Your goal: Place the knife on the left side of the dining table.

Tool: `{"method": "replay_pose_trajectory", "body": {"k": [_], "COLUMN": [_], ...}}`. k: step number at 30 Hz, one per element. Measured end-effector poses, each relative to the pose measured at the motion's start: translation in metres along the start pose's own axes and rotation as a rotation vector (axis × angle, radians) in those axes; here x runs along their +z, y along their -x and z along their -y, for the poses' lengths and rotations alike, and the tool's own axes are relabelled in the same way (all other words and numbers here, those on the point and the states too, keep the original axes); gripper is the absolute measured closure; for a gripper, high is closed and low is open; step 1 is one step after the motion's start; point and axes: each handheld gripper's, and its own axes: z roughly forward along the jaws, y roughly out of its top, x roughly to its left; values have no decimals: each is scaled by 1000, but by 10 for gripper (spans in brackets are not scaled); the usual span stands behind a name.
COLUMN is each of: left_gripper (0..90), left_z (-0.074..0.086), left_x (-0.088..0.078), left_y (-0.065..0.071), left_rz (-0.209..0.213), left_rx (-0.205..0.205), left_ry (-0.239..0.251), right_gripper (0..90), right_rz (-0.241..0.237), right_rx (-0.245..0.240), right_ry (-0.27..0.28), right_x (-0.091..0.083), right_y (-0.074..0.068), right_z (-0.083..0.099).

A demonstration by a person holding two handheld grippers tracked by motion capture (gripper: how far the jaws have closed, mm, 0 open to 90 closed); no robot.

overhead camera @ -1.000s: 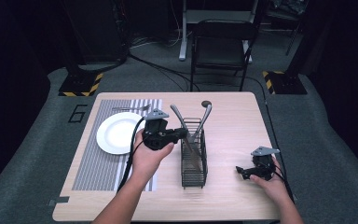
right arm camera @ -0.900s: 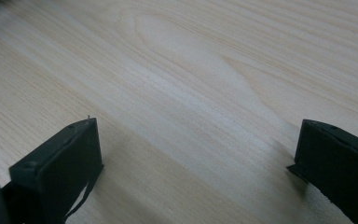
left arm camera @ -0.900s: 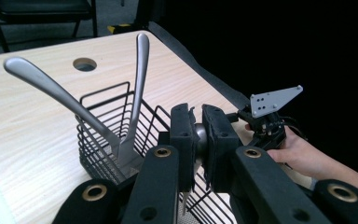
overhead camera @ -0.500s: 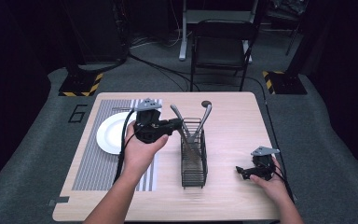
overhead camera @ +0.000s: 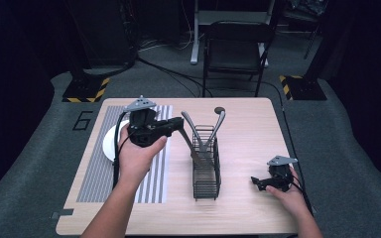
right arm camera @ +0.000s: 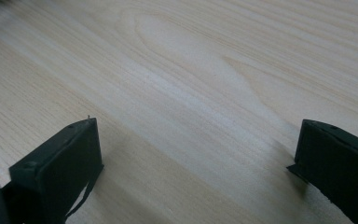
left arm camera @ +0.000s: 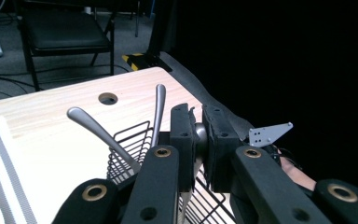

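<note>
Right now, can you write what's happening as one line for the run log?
left tool: shut on knife handle above wire basket | right tool: open, low over table | basket: two utensils inside

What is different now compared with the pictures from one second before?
The left gripper, shut on a metal utensil, has risen and moved left, drawing the utensil partly out of the wire basket; its lower end is still inside. The other two utensils, the white plate, the striped mat and the open right gripper on the table stayed as before.
</note>
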Motion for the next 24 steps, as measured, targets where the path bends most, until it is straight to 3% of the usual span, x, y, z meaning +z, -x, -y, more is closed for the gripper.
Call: {"method": "replay_pose_trajectory", "body": {"k": [5, 24], "left_gripper": [835, 836], "left_z": [-3, -9], "left_x": [-9, -49], "left_y": [-6, -30], "left_rz": [12, -24], "left_rx": [-21, -67], "left_ry": [13, 89], "right_gripper": [0, 0], "right_rz": [0, -1], "right_rx": [0, 1], "right_ry": [0, -1], "right_x": [0, 0], "right_y": [0, 0], "right_z": [0, 0]}}
